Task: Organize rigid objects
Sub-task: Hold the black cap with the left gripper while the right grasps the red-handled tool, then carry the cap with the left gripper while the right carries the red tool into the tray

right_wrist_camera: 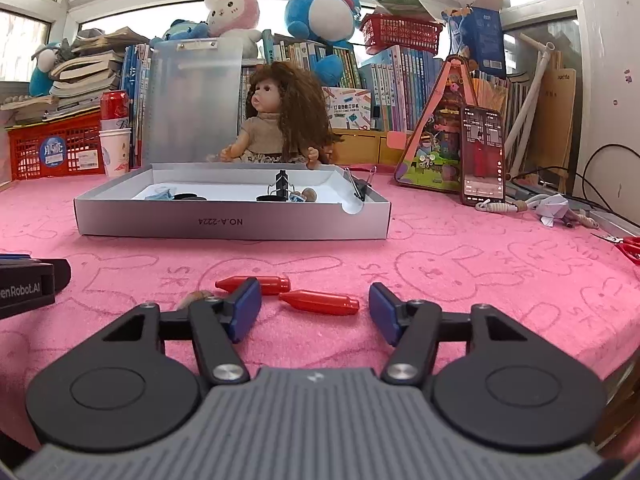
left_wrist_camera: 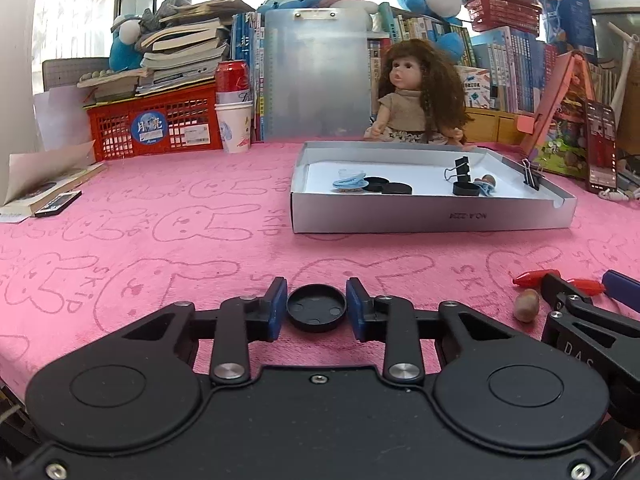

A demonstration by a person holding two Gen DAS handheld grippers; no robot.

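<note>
Caps, clips and small bits make up this job, and one black cap [left_wrist_camera: 316,308] lies on the pink cloth [left_wrist_camera: 160,248] right between the blue pads [left_wrist_camera: 278,308] of the left gripper [left_wrist_camera: 317,307]. The pads sit just beside its rim on either side; whether they actually press it I cannot tell.

The right gripper [right_wrist_camera: 314,310] hangs low over the cloth with its fingers spread wide, gripping nothing. Between them lies a red capsule [right_wrist_camera: 320,302], and a second red capsule [right_wrist_camera: 256,285] sits just behind it, partly hidden by the gripper's left pad. A brown nut [left_wrist_camera: 527,305] rests on the cloth near the capsules, between the two grippers.

Farther back stands the grey box [left_wrist_camera: 432,216], open on top (its label reads upside down from here). Inside are three more black caps [left_wrist_camera: 396,188], a blue band [left_wrist_camera: 350,182], a binder clip [left_wrist_camera: 460,168] and another nut [left_wrist_camera: 489,179]. A second clip [left_wrist_camera: 532,176] bites the box's right wall. A doll [left_wrist_camera: 416,96] sits right behind the box.
</note>
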